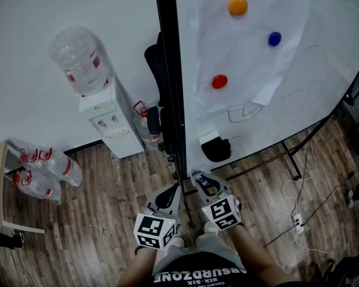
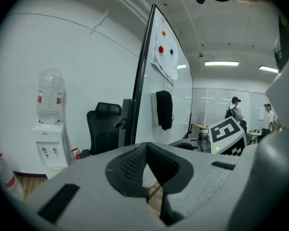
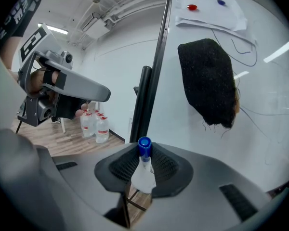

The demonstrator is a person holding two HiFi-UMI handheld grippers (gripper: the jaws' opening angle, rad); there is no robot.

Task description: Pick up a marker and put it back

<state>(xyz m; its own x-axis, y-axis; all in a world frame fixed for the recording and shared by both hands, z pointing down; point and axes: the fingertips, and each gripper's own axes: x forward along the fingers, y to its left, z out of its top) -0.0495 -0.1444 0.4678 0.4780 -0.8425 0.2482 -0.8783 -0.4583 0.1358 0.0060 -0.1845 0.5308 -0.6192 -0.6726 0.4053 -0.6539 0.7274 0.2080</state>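
whiteboard, right fingers clamped on blue-capped marker, left fingers together, shirt reads absurdzone

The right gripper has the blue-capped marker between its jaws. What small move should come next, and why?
Probably keep the right gripper shut and ease the marker toward the whiteboard, below the black eraser, to set it back. The marker is clamped between the jaws with its cap toward the board, and the left gripper holds nothing. No tray shows.
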